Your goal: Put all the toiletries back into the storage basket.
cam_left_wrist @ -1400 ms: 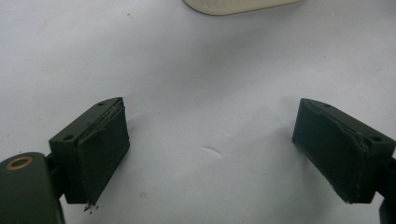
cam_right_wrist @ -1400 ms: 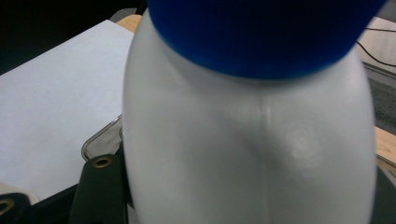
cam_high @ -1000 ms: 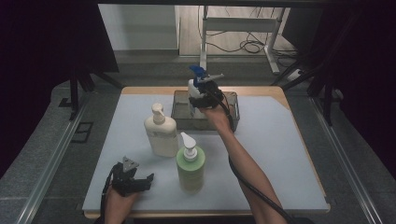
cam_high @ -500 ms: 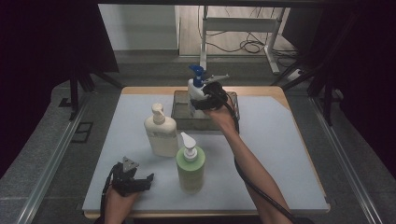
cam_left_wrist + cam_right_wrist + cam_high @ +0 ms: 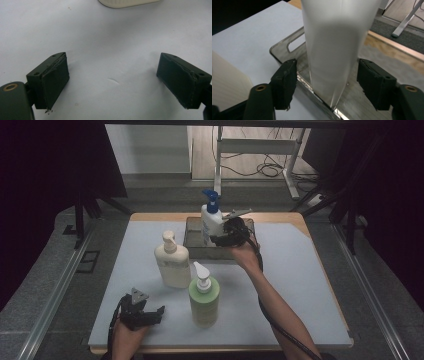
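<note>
A white bottle with a blue pump (image 5: 211, 222) stands upright in a metal tray (image 5: 192, 251) at the back of the table. My right gripper (image 5: 220, 238) reaches it from the right. In the right gripper view the bottle (image 5: 332, 50) rises between the jaws of the gripper (image 5: 327, 72). The jaws have just been closing on it. The left pad is still clear of the bottle wall, so the gripper is open. My left gripper (image 5: 155, 312) rests near the front left of the table, open (image 5: 112, 77) and with nothing between its jaws.
A cream pump bottle (image 5: 171, 262) stands left of centre, its base showing at the top of the left gripper view (image 5: 125, 2). A green pump bottle (image 5: 204, 297) stands in front of it. The tray's handle slot (image 5: 294, 43) faces the cream bottle.
My right gripper has shifted slightly right and toward me beside the white bottle. The bottle stays in the tray. The left gripper has not moved.
</note>
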`<state>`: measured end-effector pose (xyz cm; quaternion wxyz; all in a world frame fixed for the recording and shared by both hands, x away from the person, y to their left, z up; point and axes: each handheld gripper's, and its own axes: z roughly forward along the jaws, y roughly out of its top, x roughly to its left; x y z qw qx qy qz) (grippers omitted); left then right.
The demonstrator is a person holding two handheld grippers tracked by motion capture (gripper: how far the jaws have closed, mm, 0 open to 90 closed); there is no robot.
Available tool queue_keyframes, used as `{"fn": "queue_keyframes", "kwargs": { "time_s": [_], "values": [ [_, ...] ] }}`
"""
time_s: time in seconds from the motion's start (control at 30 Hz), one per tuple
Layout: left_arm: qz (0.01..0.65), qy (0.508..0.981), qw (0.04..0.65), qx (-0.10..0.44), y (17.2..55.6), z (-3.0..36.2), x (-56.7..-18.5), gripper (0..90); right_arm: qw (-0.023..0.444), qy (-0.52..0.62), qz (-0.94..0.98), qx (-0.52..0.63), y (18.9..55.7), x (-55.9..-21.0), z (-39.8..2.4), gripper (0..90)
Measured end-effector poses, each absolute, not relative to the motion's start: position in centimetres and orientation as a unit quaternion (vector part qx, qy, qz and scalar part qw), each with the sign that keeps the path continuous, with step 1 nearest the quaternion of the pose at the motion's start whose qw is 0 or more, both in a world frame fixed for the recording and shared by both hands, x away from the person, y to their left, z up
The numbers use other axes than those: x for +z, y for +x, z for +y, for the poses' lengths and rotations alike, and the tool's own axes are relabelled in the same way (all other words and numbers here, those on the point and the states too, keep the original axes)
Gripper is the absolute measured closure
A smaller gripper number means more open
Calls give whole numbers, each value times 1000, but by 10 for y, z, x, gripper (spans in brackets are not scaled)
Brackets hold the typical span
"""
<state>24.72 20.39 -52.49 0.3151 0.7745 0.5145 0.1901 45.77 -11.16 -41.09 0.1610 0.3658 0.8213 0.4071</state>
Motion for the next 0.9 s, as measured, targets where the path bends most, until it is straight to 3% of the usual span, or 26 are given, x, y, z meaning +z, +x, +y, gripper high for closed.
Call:
{"fn": "queue_keyframes", "kwargs": {
  "time_s": [0.17,0.27,0.33,0.47,0.57,0.67,0.9],
  "values": [
    [514,775,315,191,247,204,-525,103,147,370,823,406,453,-418,-122,433],
    [515,774,315,190,247,204,-525,103,139,371,830,393,452,-423,-131,571],
    [515,774,315,190,247,204,-525,103,139,369,831,393,452,-423,-133,600],
    [514,775,315,190,247,204,-525,103,149,377,828,388,453,-426,-139,771],
    [514,775,315,190,247,204,-525,103,148,391,819,394,456,-426,-142,846],
    [514,775,315,190,247,204,-525,103,149,399,815,392,461,-428,-142,895],
    [515,775,314,190,247,204,-525,103,141,420,815,373,476,-439,-138,900]
  ]
}}
